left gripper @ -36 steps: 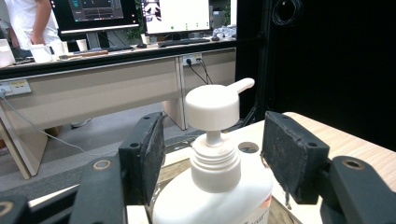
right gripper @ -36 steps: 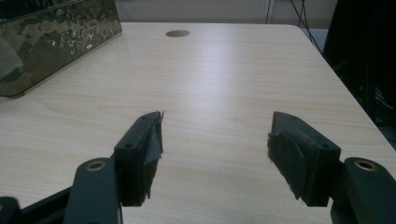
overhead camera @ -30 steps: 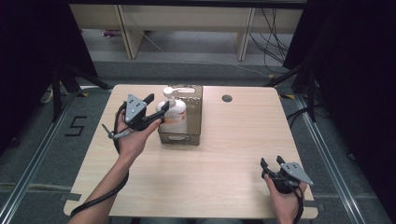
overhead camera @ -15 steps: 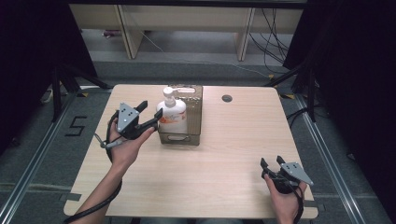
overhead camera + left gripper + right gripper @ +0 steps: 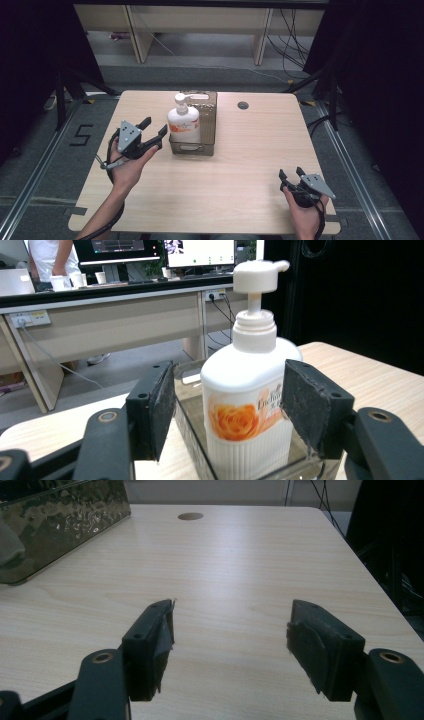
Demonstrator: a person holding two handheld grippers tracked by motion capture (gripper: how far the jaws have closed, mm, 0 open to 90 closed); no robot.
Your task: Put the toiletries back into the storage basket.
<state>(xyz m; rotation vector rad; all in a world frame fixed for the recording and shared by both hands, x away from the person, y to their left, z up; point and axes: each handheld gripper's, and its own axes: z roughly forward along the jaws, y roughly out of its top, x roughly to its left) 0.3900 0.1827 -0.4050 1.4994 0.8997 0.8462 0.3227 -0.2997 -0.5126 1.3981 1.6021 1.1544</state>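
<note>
- Left gripper (image 5: 154,131): held in the person's left hand (image 5: 131,162) over the left half of the table (image 5: 235,165), jaws spread wide and pointing toward the bin; grey three-cornered plate on top, cable trailing down past the wrist. Seen from the high view, the jaw tips stood just beside the bottle, apart from it.
- Left gripper, own view (image 5: 227,407): black pads stood either side of the bottle, with a gap showing at the left pad; whether the right pad touched the bottle could not be told.
- Pump bottle (image 5: 183,120): white, ribbed lower body, orange rose label, pump head on top; stood upright in the near-left end of the bin. In the left gripper view the bottle (image 5: 247,405) rose well above the bin wall.
- Bin (image 5: 202,145): clear, brownish, oblong, with dimpled walls; sat on the table toward its far middle, long side running away from the person. Its corner showed at the upper left of the right gripper view (image 5: 60,517).
- Right gripper (image 5: 290,176): held in the right hand (image 5: 305,210) near the table's near-right corner, well apart from the bin; jaws spread, nothing between them. Own view (image 5: 230,642) showed bare wood between the pads.
- Round hole (image 5: 243,105): in the tabletop, right of the bin, near the far edge.
</note>
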